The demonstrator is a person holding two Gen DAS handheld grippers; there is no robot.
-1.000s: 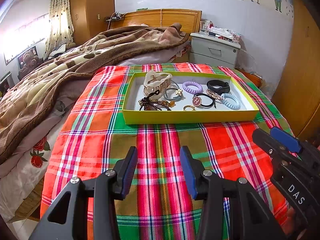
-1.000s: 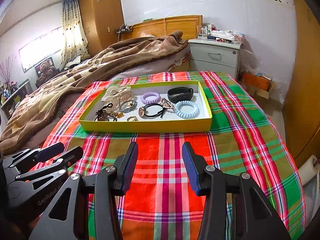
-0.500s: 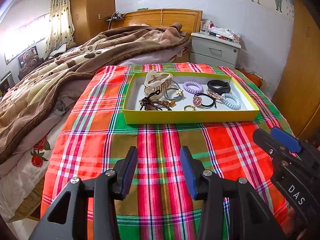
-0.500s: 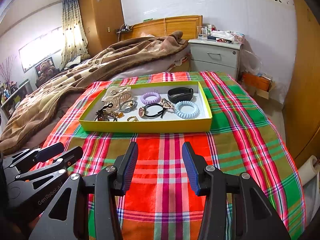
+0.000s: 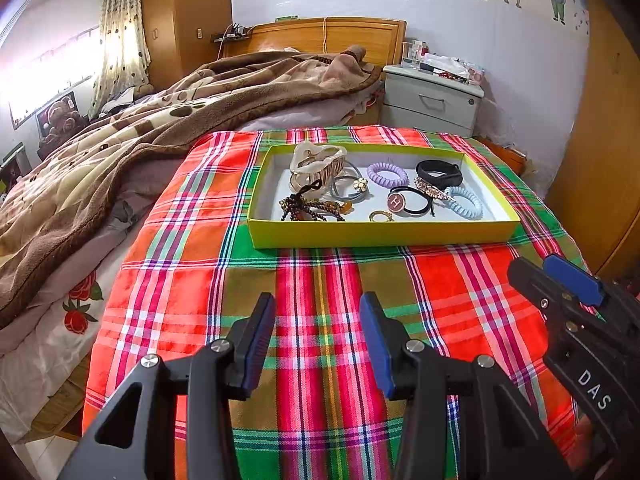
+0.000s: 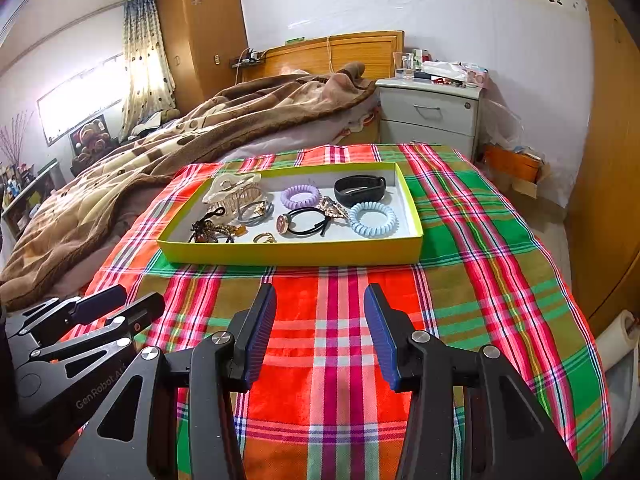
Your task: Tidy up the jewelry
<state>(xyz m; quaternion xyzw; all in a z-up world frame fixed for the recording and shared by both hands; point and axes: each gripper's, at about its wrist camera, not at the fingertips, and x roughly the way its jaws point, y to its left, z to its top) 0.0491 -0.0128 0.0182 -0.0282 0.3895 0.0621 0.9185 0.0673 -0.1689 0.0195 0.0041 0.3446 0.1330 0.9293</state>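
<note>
A shallow yellow tray (image 5: 380,236) (image 6: 292,254) lies on a plaid cloth. In it are a cream hair claw (image 5: 316,162) (image 6: 234,188), a purple coil tie (image 5: 387,174) (image 6: 300,196), a black band (image 5: 439,172) (image 6: 360,190), a pale blue coil tie (image 5: 464,203) (image 6: 373,219), a black hair tie with a round charm (image 5: 408,203) (image 6: 304,220), a beaded piece (image 5: 310,208) (image 6: 212,232) and a gold ring (image 5: 380,216) (image 6: 265,237). My left gripper (image 5: 318,334) (image 6: 116,312) stands open over the cloth, short of the tray. My right gripper (image 6: 320,328) (image 5: 556,276) is open too, nothing between its fingers.
The plaid cloth (image 5: 312,280) covers the foot of a bed; a brown blanket (image 5: 140,128) lies heaped to the left. A grey nightstand (image 5: 430,100) with clutter stands behind the tray, a wooden wardrobe (image 6: 612,160) at the right.
</note>
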